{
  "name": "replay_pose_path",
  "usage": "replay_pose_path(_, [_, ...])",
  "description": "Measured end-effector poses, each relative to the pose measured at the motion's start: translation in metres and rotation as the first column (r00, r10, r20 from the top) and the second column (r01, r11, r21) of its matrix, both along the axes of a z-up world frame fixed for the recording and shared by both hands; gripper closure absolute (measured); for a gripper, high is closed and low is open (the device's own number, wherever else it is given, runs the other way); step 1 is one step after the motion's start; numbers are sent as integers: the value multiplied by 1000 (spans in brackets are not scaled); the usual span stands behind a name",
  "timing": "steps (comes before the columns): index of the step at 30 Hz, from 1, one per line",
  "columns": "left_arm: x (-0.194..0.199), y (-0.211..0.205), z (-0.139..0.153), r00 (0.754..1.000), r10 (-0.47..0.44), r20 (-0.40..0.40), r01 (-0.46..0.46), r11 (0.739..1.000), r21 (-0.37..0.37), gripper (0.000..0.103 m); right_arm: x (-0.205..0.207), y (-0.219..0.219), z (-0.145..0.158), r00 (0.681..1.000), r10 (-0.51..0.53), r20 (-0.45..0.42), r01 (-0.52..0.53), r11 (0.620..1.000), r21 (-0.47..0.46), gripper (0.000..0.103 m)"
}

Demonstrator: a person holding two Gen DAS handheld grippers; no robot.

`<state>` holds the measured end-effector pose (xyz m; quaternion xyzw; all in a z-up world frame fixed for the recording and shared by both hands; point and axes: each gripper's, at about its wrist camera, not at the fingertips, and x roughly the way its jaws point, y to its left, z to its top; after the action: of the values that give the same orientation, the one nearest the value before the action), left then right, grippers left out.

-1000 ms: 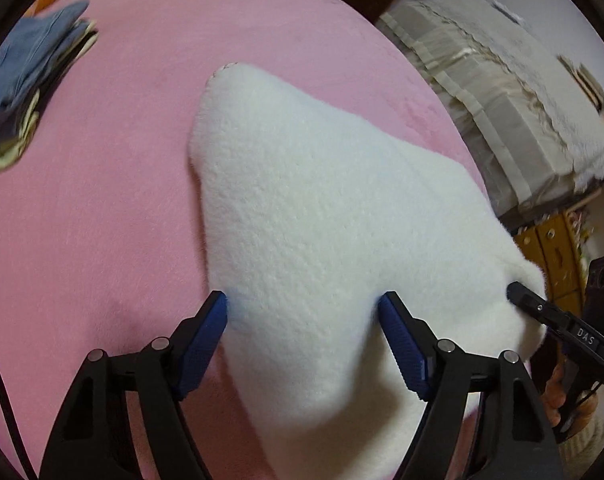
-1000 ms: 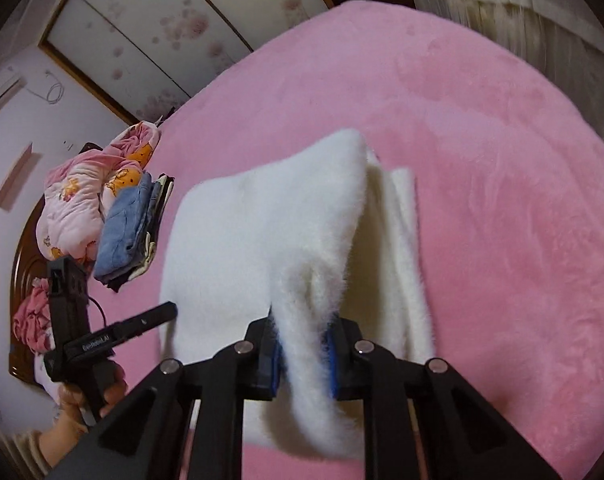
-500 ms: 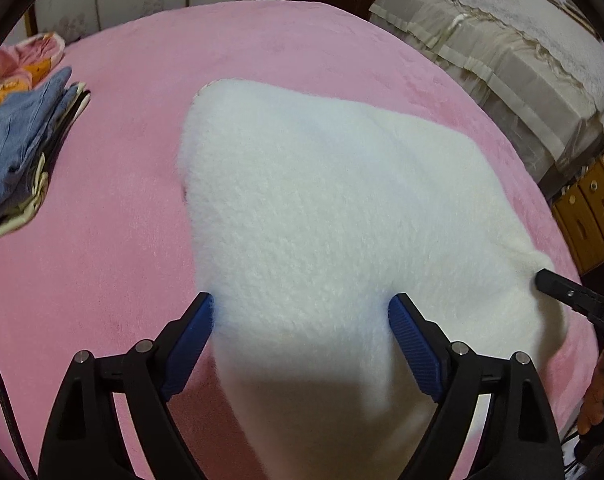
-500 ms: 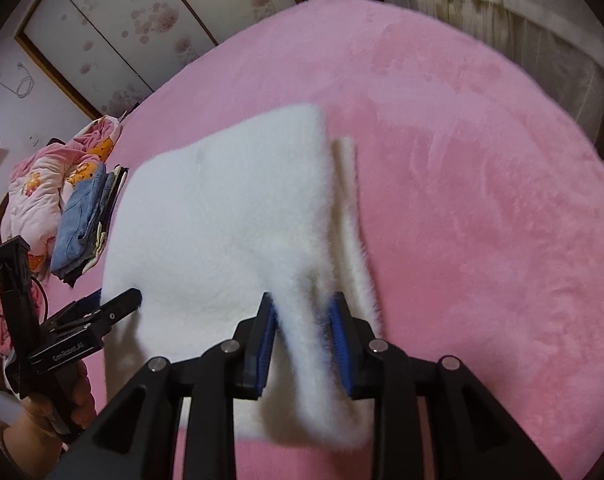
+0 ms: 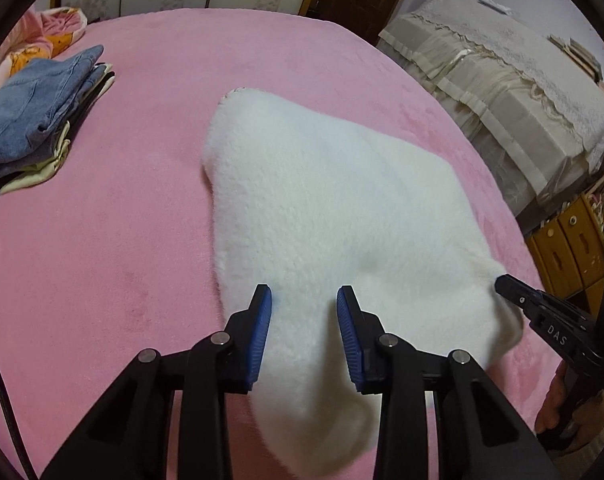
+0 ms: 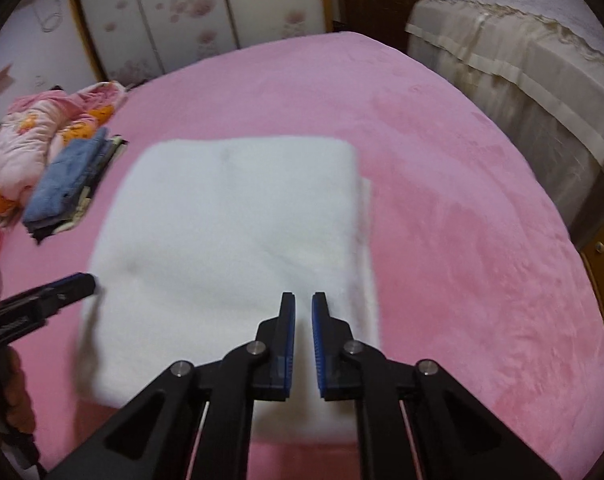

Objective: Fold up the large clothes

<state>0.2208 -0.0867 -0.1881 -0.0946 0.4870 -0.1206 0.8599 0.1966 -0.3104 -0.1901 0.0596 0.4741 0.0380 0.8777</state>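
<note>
A white fleece garment [image 5: 333,216] lies folded flat on the pink bed [image 5: 102,240]; in the right wrist view it [image 6: 230,220] forms a rough rectangle with a lower layer showing along its right edge. My left gripper [image 5: 305,312] hovers over the garment's near corner, its jaws partly open with nothing between them. My right gripper [image 6: 303,320] is above the garment's near edge, its jaws almost closed with a narrow gap, holding nothing. The right gripper's tip [image 5: 541,312] shows at the garment's right corner in the left wrist view.
A stack of folded clothes with blue jeans on top [image 5: 34,116] sits at the bed's left side, with a pink patterned quilt [image 6: 42,132] behind it. A beige covered piece of furniture [image 5: 501,92] and a wooden cabinet [image 5: 569,248] stand beyond the bed's right edge.
My right gripper let go of the raised fold and the garment now lies flat. My left gripper's jaws narrowed. Both grippers drew back a little.
</note>
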Motion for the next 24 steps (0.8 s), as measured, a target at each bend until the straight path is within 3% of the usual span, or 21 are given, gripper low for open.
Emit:
replay_pose_path(5, [2, 1, -3, 1000, -3, 13, 2, 1000, 31, 70, -3, -18, -31, 994, -73, -78, 67, 995, -78, 103])
replay_pose_path(8, [3, 2, -2, 1000, 9, -2, -9, 1000, 19, 70, -4, -38, -43, 979, -133, -154, 135, 991, -1, 103])
replay_pose_path(10, [4, 3, -1, 1000, 16, -18, -16, 1000, 15, 69, -6, -39, -37, 981, -133, -140, 136, 991, 12, 103])
replay_pose_path(12, [6, 4, -1, 998, 29, -57, -29, 1000, 6, 60, -8, -35, -25, 986, -123, -115, 124, 992, 5, 103])
replay_pose_path(15, [9, 7, -1, 991, 57, -122, -60, 998, -22, 58, -7, -27, -10, 990, -96, -100, 96, 995, -1, 103])
replay_pose_path(17, [9, 8, -2, 983, 77, -164, -77, 997, 1, 57, -8, -23, 3, 993, -78, -88, 78, 997, 0, 100])
replay_pose_path(19, [7, 8, 0, 978, 81, -191, -78, 997, 23, 51, -7, -19, 15, 994, -62, -88, 63, 998, 13, 100])
replay_pose_path(21, [4, 11, 4, 976, 90, -197, -85, 996, 34, 36, -6, -14, 24, 994, -50, -92, 52, 998, 19, 99])
replay_pose_path(22, [3, 13, 6, 976, 95, -196, -88, 995, 41, 33, -5, -13, 27, 995, -43, -95, 45, 999, 24, 94])
replay_pose_path(24, [1, 17, 9, 974, 115, -195, -106, 993, 55, 22, -5, -14, 33, 994, -32, -101, 37, 998, 51, 71])
